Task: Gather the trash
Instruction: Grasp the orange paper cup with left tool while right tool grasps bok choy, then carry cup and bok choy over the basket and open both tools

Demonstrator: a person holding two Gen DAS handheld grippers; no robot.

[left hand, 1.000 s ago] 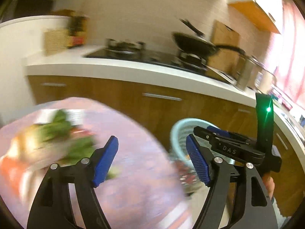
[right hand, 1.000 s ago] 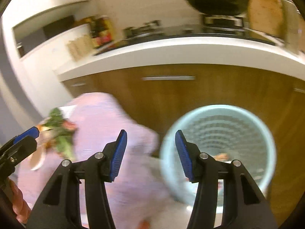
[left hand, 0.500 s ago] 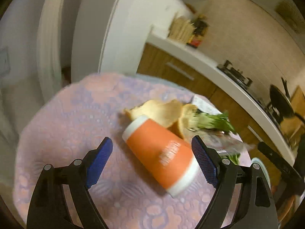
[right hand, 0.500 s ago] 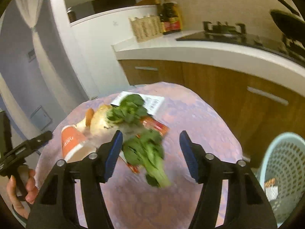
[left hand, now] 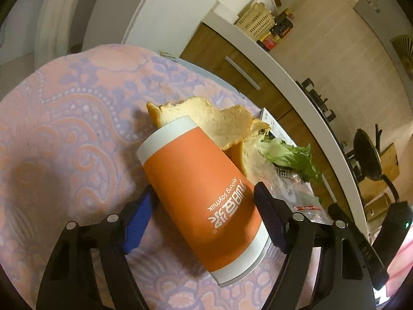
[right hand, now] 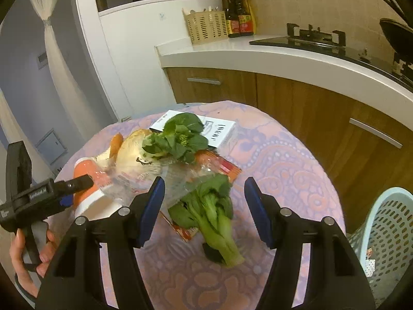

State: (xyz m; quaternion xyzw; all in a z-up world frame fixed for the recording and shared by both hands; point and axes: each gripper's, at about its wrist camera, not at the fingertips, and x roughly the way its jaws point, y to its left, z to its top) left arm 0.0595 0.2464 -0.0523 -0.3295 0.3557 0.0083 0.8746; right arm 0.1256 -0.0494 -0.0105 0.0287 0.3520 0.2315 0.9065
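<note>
An orange paper cup (left hand: 204, 206) lies on its side on the pink tablecloth (left hand: 64, 118). My left gripper (left hand: 204, 214) is open, its fingers on either side of the cup; whether they touch it is unclear. Torn bread (left hand: 206, 121), a leafy green (left hand: 289, 155) and clear plastic wrap (left hand: 289, 191) lie behind the cup. My right gripper (right hand: 205, 206) is open over a bok choy stalk (right hand: 211, 214). A second green (right hand: 178, 137), bread (right hand: 134, 149), a red wrapper (right hand: 227, 168) and the cup (right hand: 87, 180) show in the right wrist view.
A light blue mesh trash basket (right hand: 387, 235) stands on the floor right of the table, with scraps inside. A white booklet (right hand: 219, 131) lies at the table's far side. Wooden cabinets (right hand: 296, 103) and a white counter with a stove run behind.
Both grippers swung from the basket back to the table. The left has closed in around the orange cup; the right has come down over the bok choy.
</note>
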